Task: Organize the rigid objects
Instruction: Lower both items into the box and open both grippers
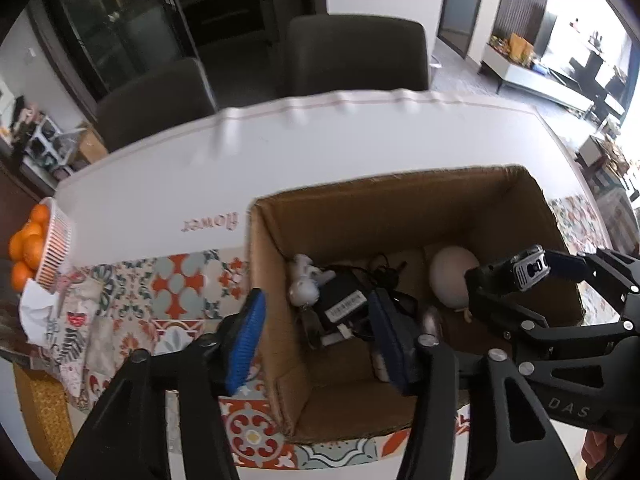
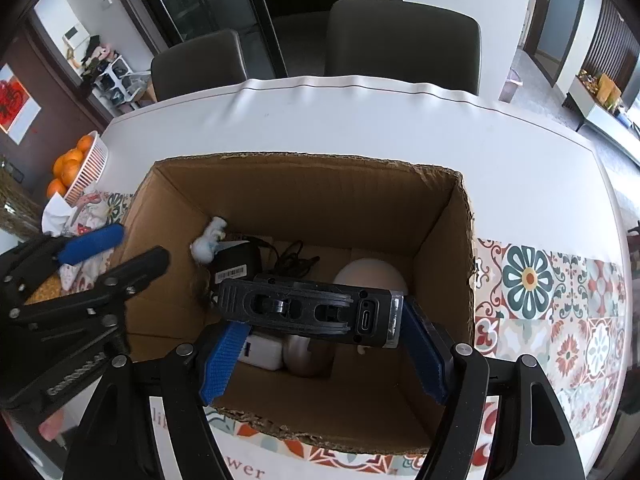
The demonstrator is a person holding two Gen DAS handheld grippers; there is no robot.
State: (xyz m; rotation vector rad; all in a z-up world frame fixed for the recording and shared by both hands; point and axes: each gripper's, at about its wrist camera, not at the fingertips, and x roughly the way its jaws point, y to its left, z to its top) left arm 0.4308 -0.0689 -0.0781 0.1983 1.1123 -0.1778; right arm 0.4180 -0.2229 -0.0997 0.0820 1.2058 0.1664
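Your right hand-held gripper (image 2: 320, 354) is clamped on a black rectangular device (image 2: 310, 312), held crosswise between its 2 blue pads over the open cardboard box (image 2: 308, 188). The device's end with a charging port faces the right pad. In the left wrist view the same device (image 1: 528, 268) shows at the tip of the right hand-held gripper (image 1: 524, 270), above the box's right half.

Your left hand-held gripper (image 1: 316, 344) stands with its jaws apart and nothing between the pads. Its 2 pads straddle the left wall of the box (image 1: 276, 320): the left pad is outside over the patterned cloth (image 1: 188, 292), the right pad is inside. In the right wrist view the left hand-held gripper (image 2: 120, 248) sits just left of the box wall.

Directly below the held device, the box floor is crowded:
- a black power adapter (image 2: 236, 264) with a coiled cable (image 2: 292, 258), ahead of the left pad;
- a small white figurine (image 2: 208, 240) in the far-left corner;
- a pale rounded object (image 2: 370, 274) ahead of the right pad;
- a white block (image 2: 262, 354) and a beige rounded item (image 2: 304, 358), nearest the pads.

Outside the box, far to the left on the tabletop (image 2: 360, 120), a white basket (image 2: 90, 172) holds oranges (image 2: 70, 166). 2 dark chairs (image 2: 404, 40) stand beyond the far edge.
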